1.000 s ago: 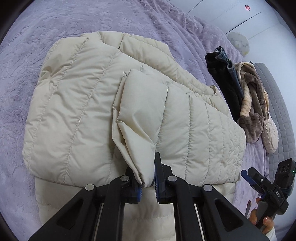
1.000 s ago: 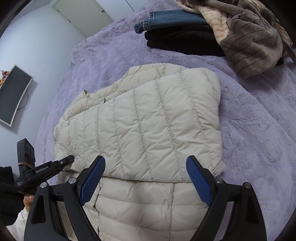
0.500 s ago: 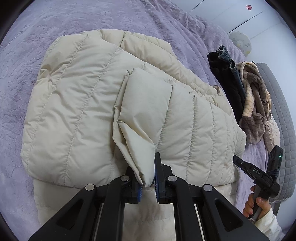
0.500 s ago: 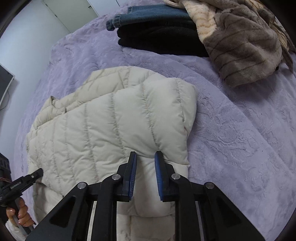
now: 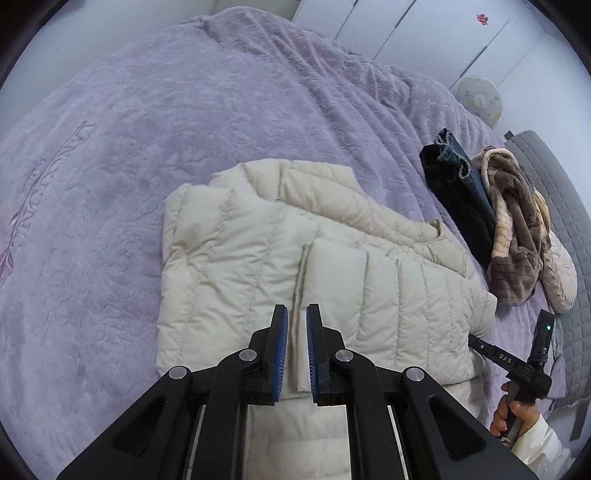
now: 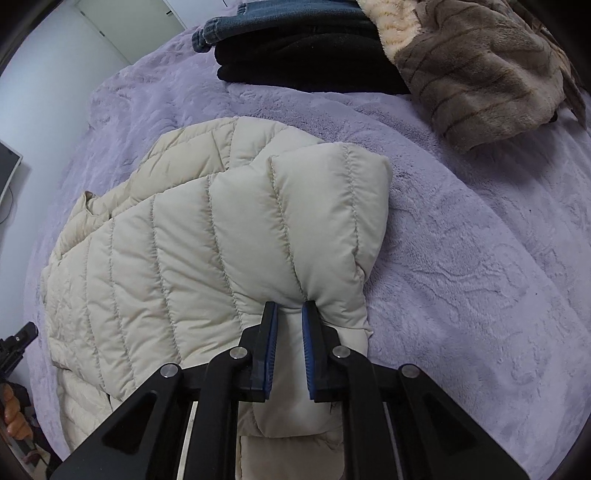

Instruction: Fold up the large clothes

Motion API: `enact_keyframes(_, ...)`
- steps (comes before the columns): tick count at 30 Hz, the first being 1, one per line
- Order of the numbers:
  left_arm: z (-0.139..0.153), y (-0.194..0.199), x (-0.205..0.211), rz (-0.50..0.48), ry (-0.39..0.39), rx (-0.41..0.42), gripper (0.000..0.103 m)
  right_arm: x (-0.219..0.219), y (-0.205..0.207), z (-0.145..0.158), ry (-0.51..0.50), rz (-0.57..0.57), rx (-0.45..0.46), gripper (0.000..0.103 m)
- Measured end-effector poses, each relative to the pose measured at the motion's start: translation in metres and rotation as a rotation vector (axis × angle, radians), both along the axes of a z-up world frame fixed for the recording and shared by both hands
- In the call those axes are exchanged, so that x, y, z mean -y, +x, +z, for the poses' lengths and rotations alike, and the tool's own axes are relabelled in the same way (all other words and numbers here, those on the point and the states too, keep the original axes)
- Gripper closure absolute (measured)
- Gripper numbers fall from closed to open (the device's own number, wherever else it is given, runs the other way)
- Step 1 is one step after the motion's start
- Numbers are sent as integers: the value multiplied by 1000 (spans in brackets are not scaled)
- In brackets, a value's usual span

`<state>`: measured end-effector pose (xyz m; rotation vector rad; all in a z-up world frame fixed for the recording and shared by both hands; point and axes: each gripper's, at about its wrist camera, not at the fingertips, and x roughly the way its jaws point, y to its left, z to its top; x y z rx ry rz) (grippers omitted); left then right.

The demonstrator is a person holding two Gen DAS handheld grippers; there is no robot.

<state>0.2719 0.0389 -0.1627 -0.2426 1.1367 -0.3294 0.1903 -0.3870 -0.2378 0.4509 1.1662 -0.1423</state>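
A cream quilted puffer jacket (image 5: 236, 266) lies half folded on the purple bedspread (image 5: 147, 147). Its sleeve is laid across the front. My left gripper (image 5: 296, 310) hangs above the near side of the jacket. It is shut on the thin edge of that sleeve (image 5: 332, 280), which runs up between the blue pads. In the right wrist view the same jacket (image 6: 184, 251) puckers into my right gripper (image 6: 290, 306), which is shut on its folded right corner. My right gripper (image 5: 517, 363) also shows at the right edge of the left wrist view, in a hand (image 5: 504, 411).
A stack of jeans (image 6: 280, 14) and a black garment (image 6: 303, 62) lies at the far side of the bed. A brown striped fleece (image 6: 480, 74) is heaped beside it. A grey quilted pad (image 5: 554, 206) borders the bed on the right. White cupboard doors (image 5: 406, 33) stand behind.
The right jaws went from wide open to shut on the jacket's near right corner, after dropping closer to it. The left gripper has risen, and the sleeve now runs straight into its jaws.
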Motion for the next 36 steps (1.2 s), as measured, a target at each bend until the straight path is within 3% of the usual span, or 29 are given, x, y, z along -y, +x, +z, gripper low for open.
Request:
enact_keyframes(4, -15, 8, 36, -70, 27, -7, 91, 0, 0, 0, -3, 0, -3, 90)
enact_keyframes(6, -31, 9, 49, -83, 90, -20, 91, -1, 0, 0, -6, 2, -5, 90)
enact_keyframes(8, -48, 10, 52, -83, 135, -37, 91, -1, 0, 1, -7, 4, -6, 90)
enact_keyframes(13, -67, 11, 45, -68, 136, -65, 91, 2, -1, -5, 5, -2, 0, 90)
enact_keyframes(23, -61, 11, 40, -47, 141, -77, 91, 15, -17, 7, 0, -57, -3, 90)
enact_keyframes(36, -22, -24, 30, -57, 201, -87, 91, 17, -50, 35, 23, -109, -53, 86)
